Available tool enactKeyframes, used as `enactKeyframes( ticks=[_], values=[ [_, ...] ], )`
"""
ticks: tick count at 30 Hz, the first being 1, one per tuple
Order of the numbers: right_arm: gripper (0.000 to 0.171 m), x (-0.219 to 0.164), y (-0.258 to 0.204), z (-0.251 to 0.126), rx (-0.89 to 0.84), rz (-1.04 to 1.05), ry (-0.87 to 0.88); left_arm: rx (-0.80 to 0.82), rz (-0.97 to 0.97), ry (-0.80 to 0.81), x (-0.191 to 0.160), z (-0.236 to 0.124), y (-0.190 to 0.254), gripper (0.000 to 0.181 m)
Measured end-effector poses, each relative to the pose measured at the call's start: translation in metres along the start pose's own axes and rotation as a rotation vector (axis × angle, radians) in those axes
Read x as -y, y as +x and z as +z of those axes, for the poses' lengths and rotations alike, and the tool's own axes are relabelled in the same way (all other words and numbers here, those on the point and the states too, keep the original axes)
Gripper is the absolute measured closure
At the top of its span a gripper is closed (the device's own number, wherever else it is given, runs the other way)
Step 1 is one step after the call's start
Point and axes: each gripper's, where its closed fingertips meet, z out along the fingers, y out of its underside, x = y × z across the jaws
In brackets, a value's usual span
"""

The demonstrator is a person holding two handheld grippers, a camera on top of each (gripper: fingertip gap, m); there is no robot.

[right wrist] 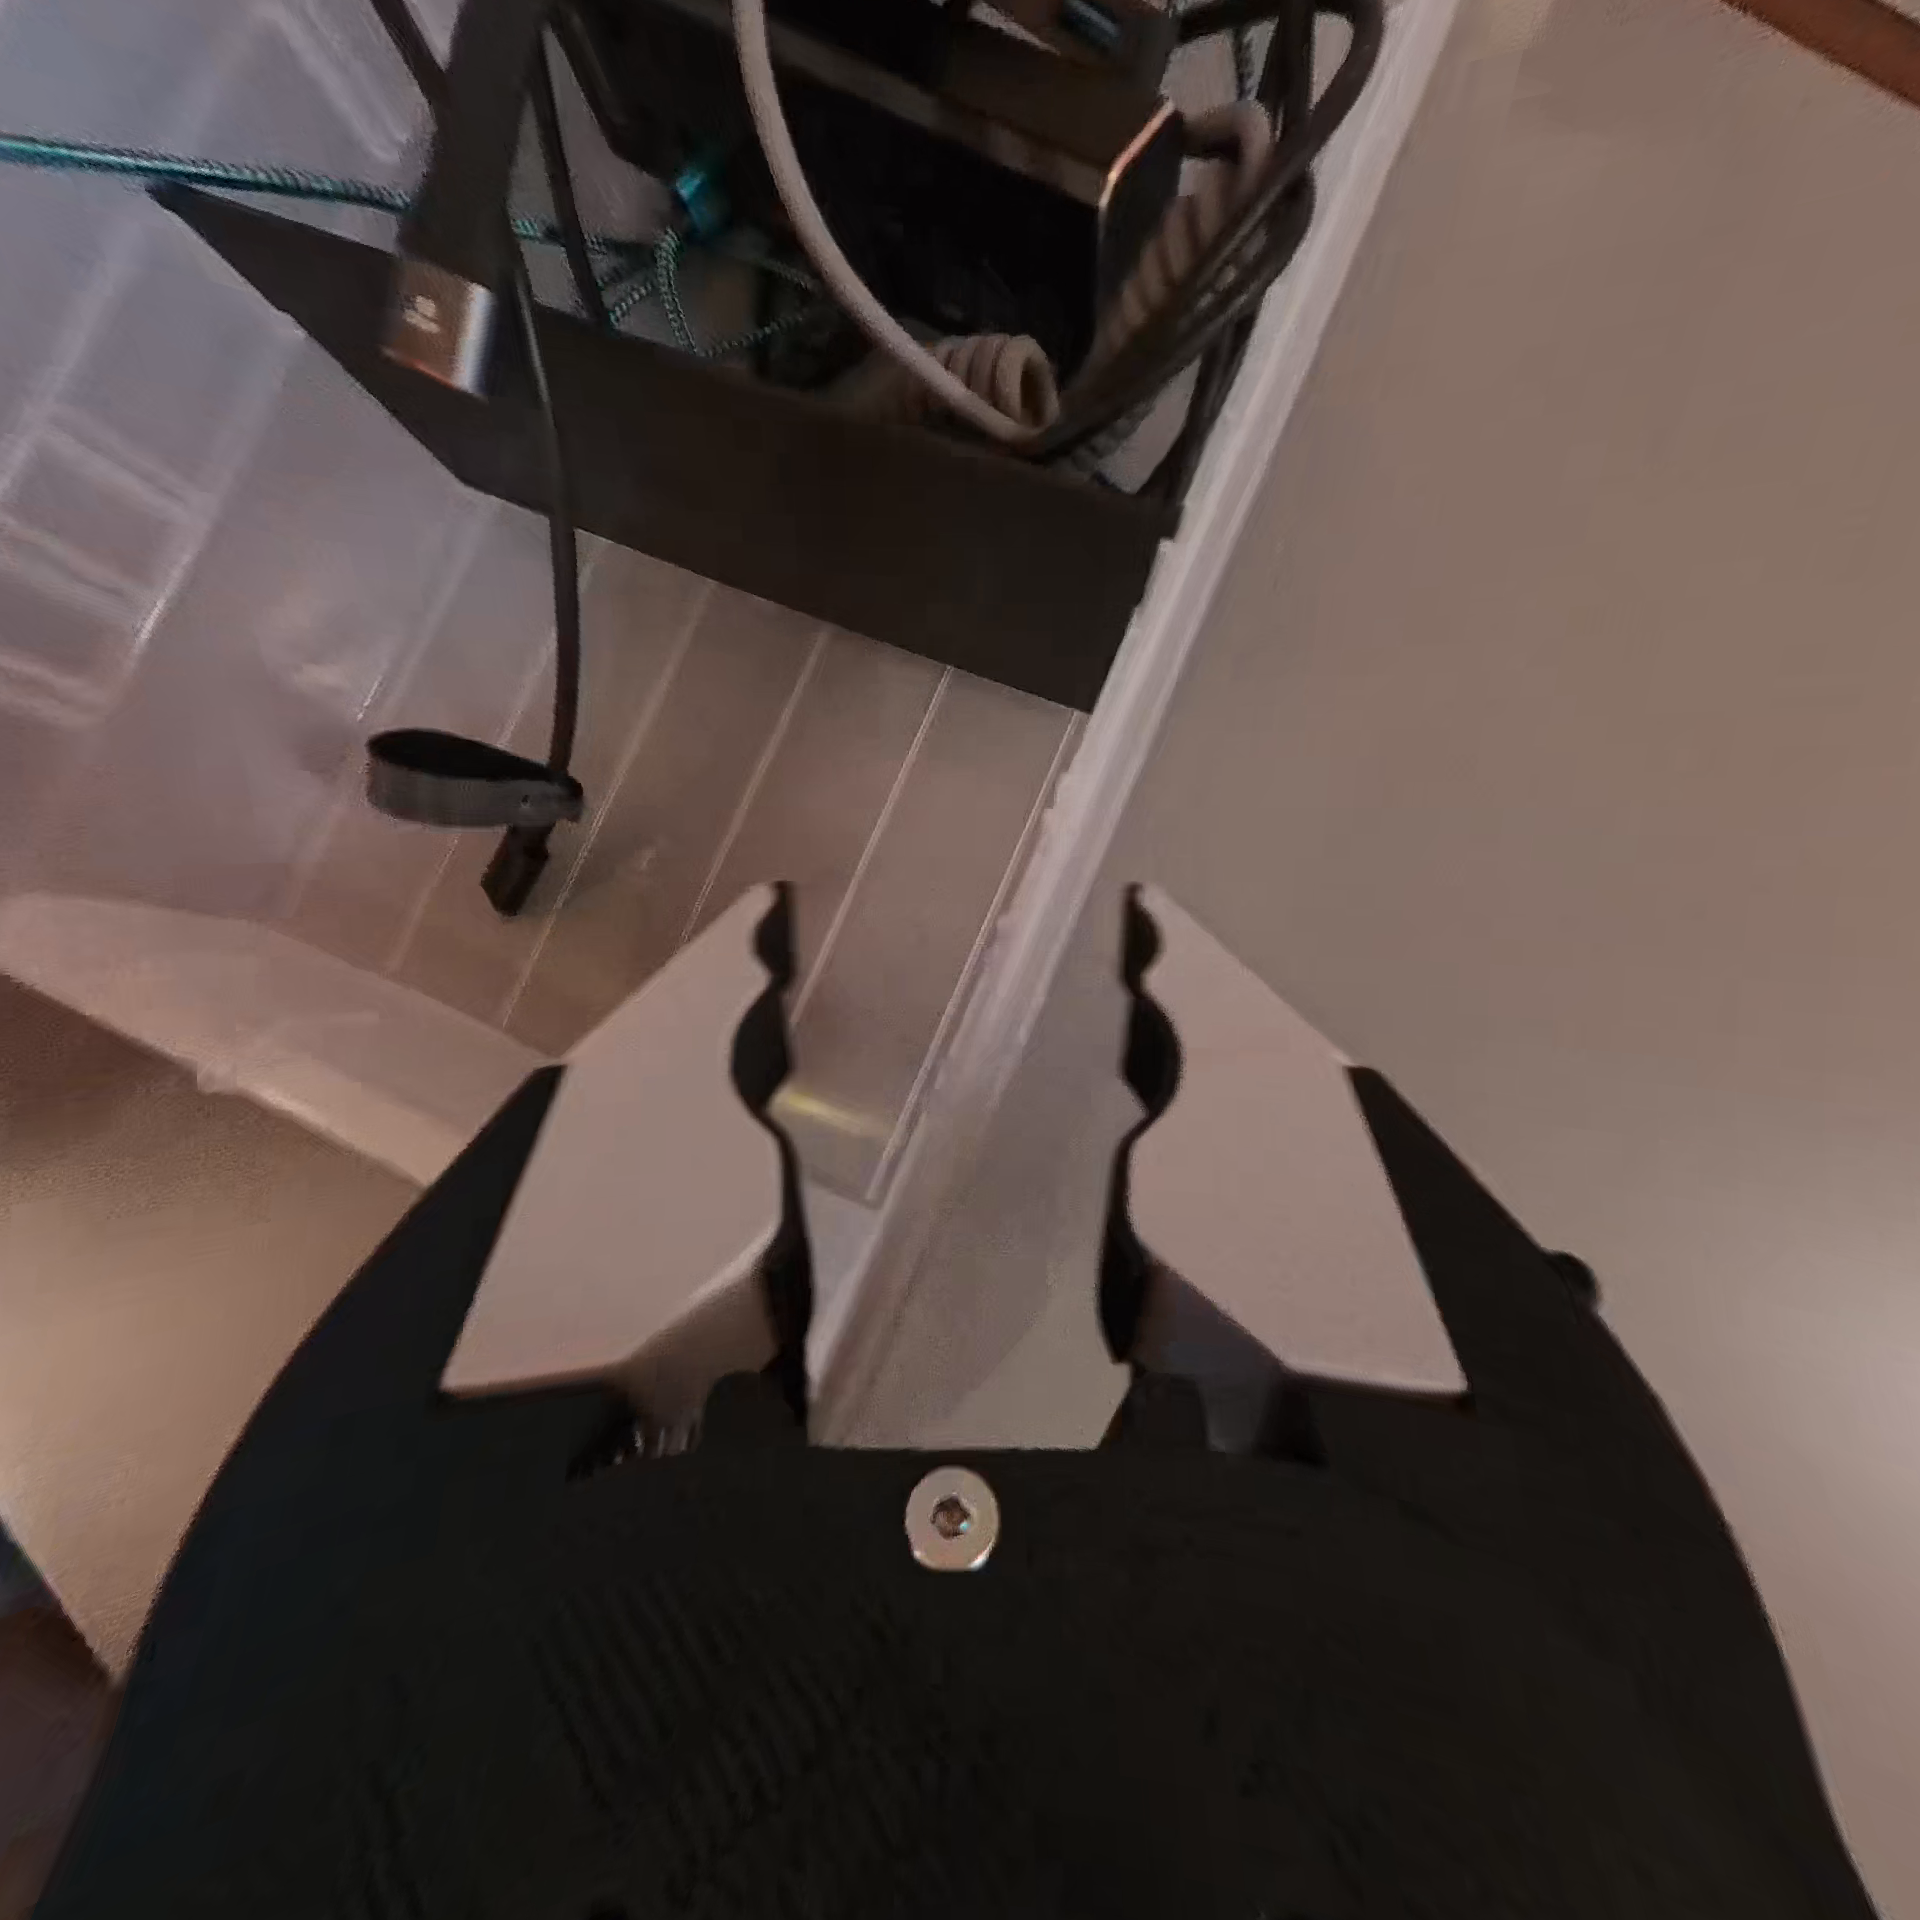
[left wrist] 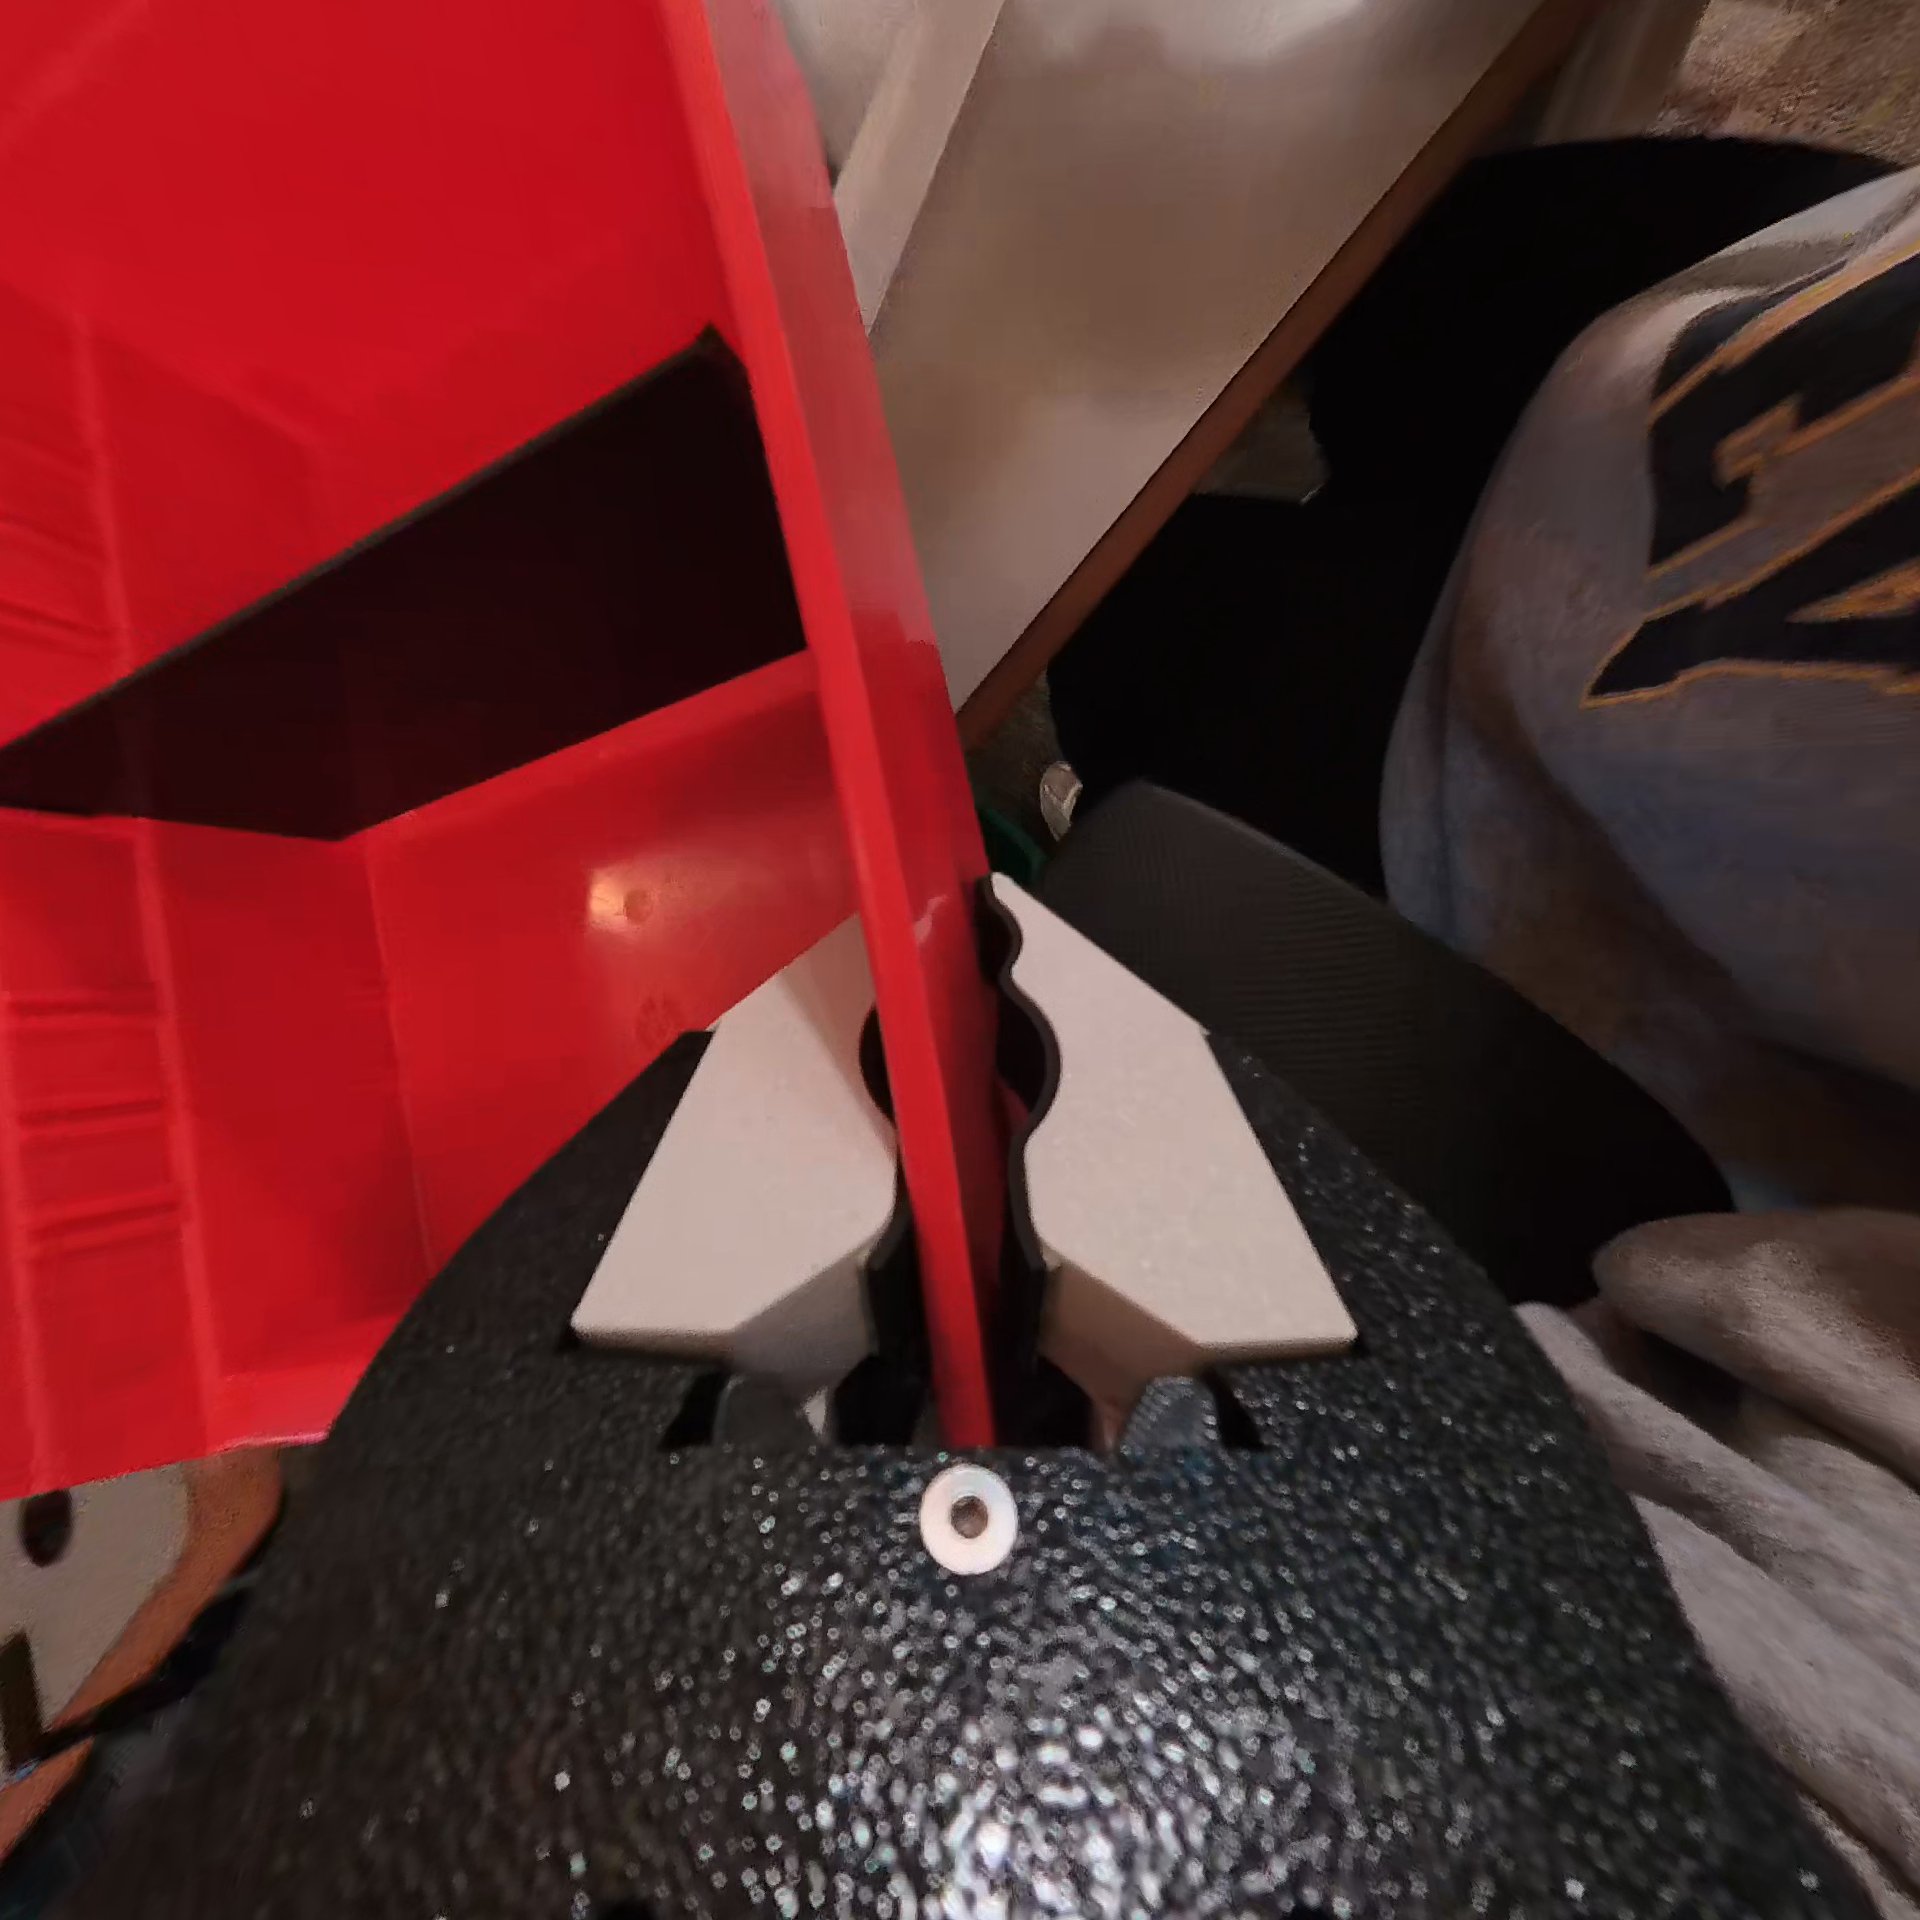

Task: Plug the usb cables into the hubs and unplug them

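My left gripper (left wrist: 951,935) is shut on the rim of a red plastic bin (left wrist: 364,520), which fills the left of the left wrist view and is held lifted and tilted. My right gripper (right wrist: 956,914) is open and empty, pointing at a black tray (right wrist: 831,540) that sits inside a clear plastic box (right wrist: 208,520). The tray holds tangled USB cables: a white coiled one (right wrist: 997,384), a teal braided one (right wrist: 665,270) and a black one (right wrist: 561,644) that hangs over the tray's edge with a strap loop. A grey USB plug (right wrist: 431,327) rests on the tray's rim. A dark hub (right wrist: 1039,114) lies at the tray's back.
A white tabletop with a brown edge (left wrist: 1195,416) runs past the bin. A person's grey sweatshirt (left wrist: 1662,623) and a black chair seat (left wrist: 1299,987) are on the right of the left wrist view. White tabletop (right wrist: 1558,727) lies right of the clear box.
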Motion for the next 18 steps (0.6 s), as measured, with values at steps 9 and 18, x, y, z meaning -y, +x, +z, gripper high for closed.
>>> enactKeyframes(
  ticks=[9,18],
  values=[
    [0.083,-0.037,0.044,-0.155,-0.119,-0.005,0.359,-0.181,0.189,0.344,0.158,0.018,0.036,0.177],
    [0.103,-0.142,0.157,-0.37,-0.589,0.245,0.63,-0.428,0.302,0.315,0.355,0.174,0.116,0.177]
  ],
)
